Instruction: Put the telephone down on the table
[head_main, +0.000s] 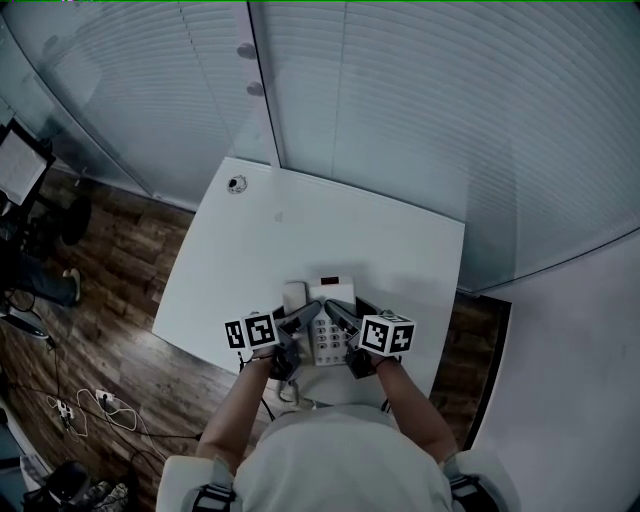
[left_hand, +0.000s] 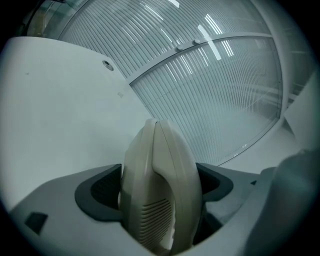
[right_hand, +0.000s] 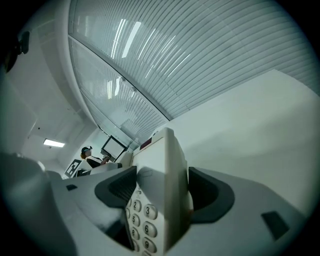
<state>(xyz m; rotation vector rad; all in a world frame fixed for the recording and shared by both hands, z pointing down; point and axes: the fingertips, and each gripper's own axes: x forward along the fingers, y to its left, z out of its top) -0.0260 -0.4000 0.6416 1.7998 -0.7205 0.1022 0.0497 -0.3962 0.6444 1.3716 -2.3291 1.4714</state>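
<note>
- While the telephone (head_main: 325, 318) hangs at the near edge of the white table (head_main: 300, 225), the left gripper (head_main: 303, 318) pinches the handset (left_hand: 160, 185); the right gripper (head_main: 338, 318) pinches the keypad body (right_hand: 155, 200).
- Contact with the tabletop: cannot tell from the head view.
- Step in hand, as judged: lowering. Hold both sides level so the handset does not slip off its cradle, and set down further in from the edge.
- Release only once the base sits flat, spreading both sets of jaws together.
</note>
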